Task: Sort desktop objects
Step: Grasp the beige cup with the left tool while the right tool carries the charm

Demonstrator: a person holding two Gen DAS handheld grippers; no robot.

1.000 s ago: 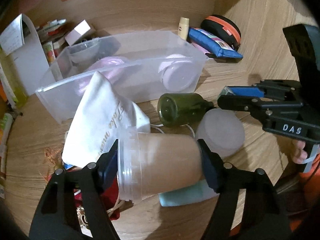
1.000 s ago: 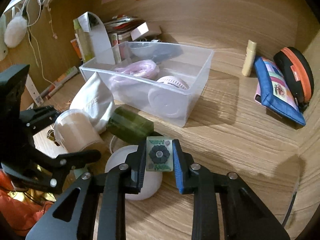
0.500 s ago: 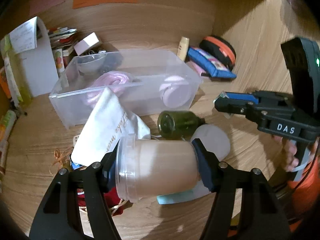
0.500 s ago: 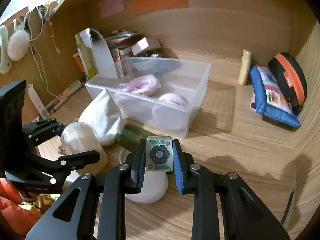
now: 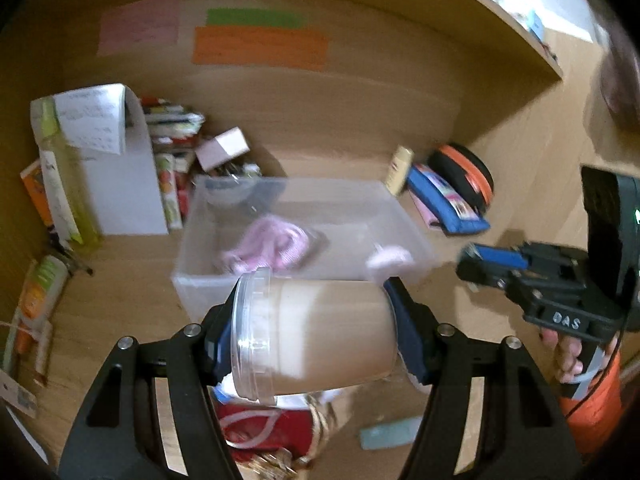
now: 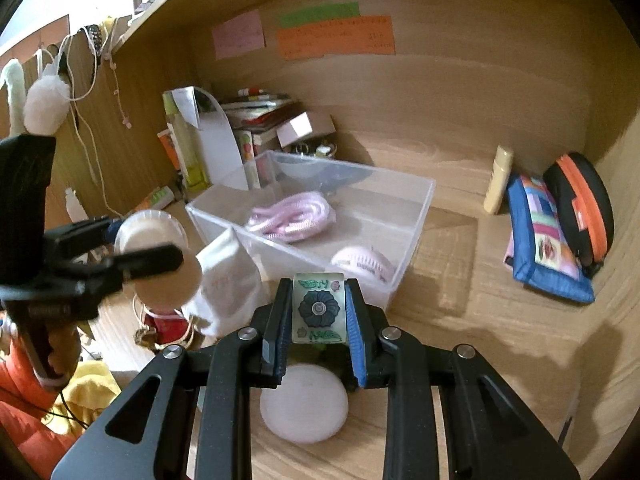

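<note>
My left gripper point(image 5: 316, 336) is shut on a clear lidded jar of beige cream point(image 5: 320, 336), held sideways in the air in front of the clear plastic bin point(image 5: 192, 280). The jar also shows in the right wrist view point(image 6: 158, 256). My right gripper point(image 6: 318, 312) is shut on a small green tile with a dark flower point(image 6: 319, 307), held above a white round lid point(image 6: 304, 408). The bin point(image 6: 416, 220) holds a pink cord coil point(image 6: 290, 216) and a pink round device point(image 6: 362, 264).
A white cloth pouch point(image 6: 226, 284) leans on the bin's near corner. A blue pouch point(image 6: 544, 236), an orange-and-black case point(image 6: 588, 200) and a cream tube point(image 6: 498, 178) lie at the right wall. Books and a white file holder point(image 6: 212, 140) stand at back left.
Both grippers have risen, each with its object. The jar now hangs in front of the bin, and the green bottle has dropped out of the left wrist view.
</note>
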